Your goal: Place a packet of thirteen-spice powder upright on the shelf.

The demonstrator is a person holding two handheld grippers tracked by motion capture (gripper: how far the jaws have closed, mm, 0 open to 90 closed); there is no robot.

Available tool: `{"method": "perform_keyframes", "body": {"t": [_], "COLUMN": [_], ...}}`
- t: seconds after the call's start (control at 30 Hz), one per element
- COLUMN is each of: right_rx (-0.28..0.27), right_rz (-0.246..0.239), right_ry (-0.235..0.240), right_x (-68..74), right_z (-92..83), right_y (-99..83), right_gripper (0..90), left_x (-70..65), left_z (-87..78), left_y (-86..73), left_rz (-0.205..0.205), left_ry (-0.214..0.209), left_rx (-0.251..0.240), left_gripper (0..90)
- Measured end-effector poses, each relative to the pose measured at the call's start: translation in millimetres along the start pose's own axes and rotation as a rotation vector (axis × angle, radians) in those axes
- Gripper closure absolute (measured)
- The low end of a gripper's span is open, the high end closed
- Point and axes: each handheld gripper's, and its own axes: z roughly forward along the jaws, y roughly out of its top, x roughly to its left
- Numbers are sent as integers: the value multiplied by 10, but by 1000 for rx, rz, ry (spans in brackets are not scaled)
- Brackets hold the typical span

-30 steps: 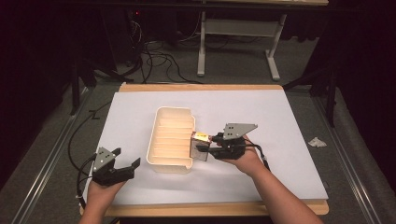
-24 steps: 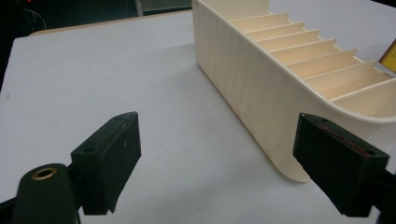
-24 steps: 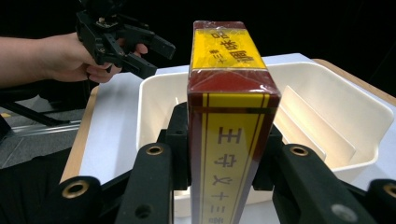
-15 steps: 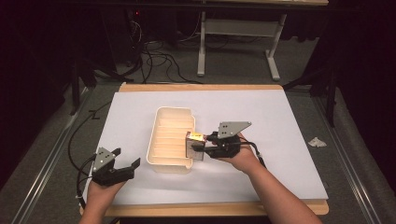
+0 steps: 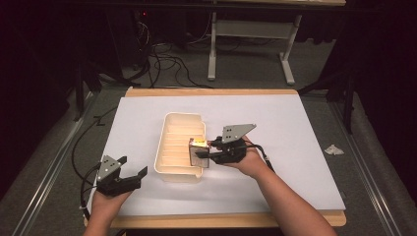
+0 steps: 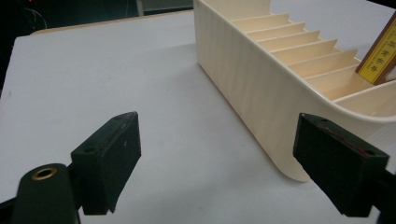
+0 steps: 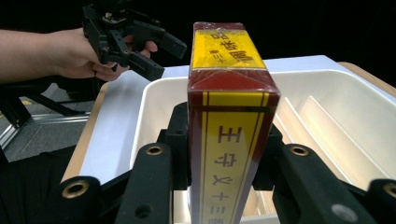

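High view: white worktop (image 5: 295, 128) with a cream tray (image 5: 181, 147) near the middle, split into narrow slots. Right gripper (image 5: 205, 150) at the tray's right side, clamped on a small red and yellow box (image 5: 197, 152) above the tray's near right corner. Left gripper (image 5: 134, 175) by the worktop's near left corner, jaws spread wide, nothing in them. Crumpled scrap (image 5: 334, 149) off the right edge.

Left gripper view: two black jaws far apart over bare white worktop, cream tray just beyond the right jaw. Box corner at the top right, yellow label, writing too small to read.

Right gripper view: box upright between the closed jaws, red with yellow bands and Chinese characters, over the tray.
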Motion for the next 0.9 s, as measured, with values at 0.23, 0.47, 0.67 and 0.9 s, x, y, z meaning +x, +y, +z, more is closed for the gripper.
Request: {"method": "perform_keyframes", "body": {"t": [0.23,0.47,0.67,0.9], "right_rx": [1,11,21,37], "right_rz": [-8,-21,-29,-29], "right_ry": [11,28,34,36], "right_x": [-10,-25,-30,-27], "right_z": [97,176,259,329], "right_y": [30,76,80,57], "right_gripper": [680,680,680,679], "left_x": [0,10,11,9], "left_z": [2,-1,-4,-6], "left_y": [-2,0,4,3], "left_rz": [-2,0,-6,-3], "left_ry": [0,-1,-2,-4], "left_rx": [0,3,0,3], "left_gripper": [156,155,155,155]}}
